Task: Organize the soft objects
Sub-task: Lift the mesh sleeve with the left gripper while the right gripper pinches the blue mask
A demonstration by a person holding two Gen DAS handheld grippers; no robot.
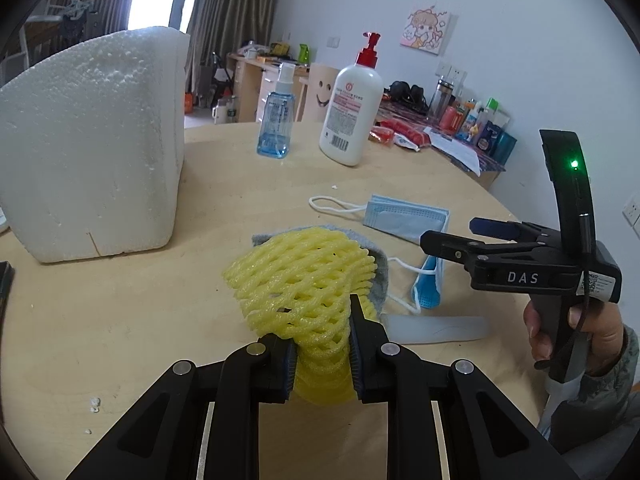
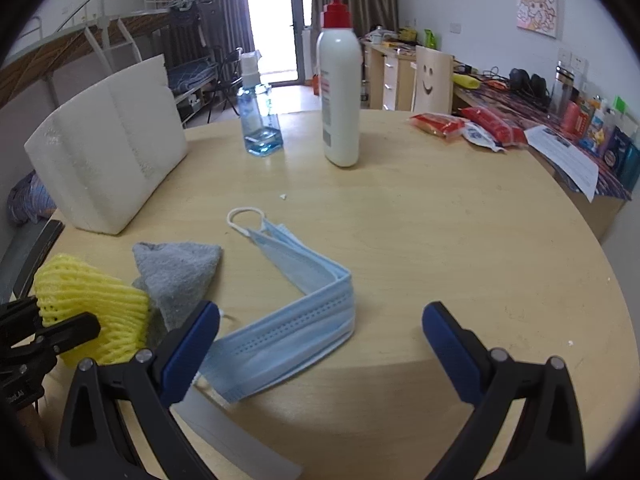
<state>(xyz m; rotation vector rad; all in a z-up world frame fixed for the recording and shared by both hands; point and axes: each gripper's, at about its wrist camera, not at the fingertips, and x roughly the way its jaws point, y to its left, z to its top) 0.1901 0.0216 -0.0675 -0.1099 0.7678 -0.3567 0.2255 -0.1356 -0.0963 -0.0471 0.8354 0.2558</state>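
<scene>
**We have the yellow foam net pinched and ready to lift; the mask waits under our wide-open right gripper.**

Our left gripper (image 1: 320, 344) is closed nearly all the way on the near end of the yellow foam net (image 1: 304, 276), squashing it between the pads, while the rest of the net fans out at 12 o'clock over the grey cloth (image 2: 176, 272). Our right gripper (image 2: 320, 336) hovers with jaws spread and nothing in them, the blue face mask (image 2: 288, 320) on the tabletop (image 2: 460, 240) between and just beyond them. We judge the next move is to lift the net and carry it to wherever the soft things gather, perhaps the white foam box (image 1: 92, 148) at 10 o'clock. Open room lies at 1 to 3 o'clock in the right view; the lotion bottle (image 2: 340, 92) and spray bottle (image 2: 258, 120) stand well clear at 12, and the round edge curves close at 3.
</scene>
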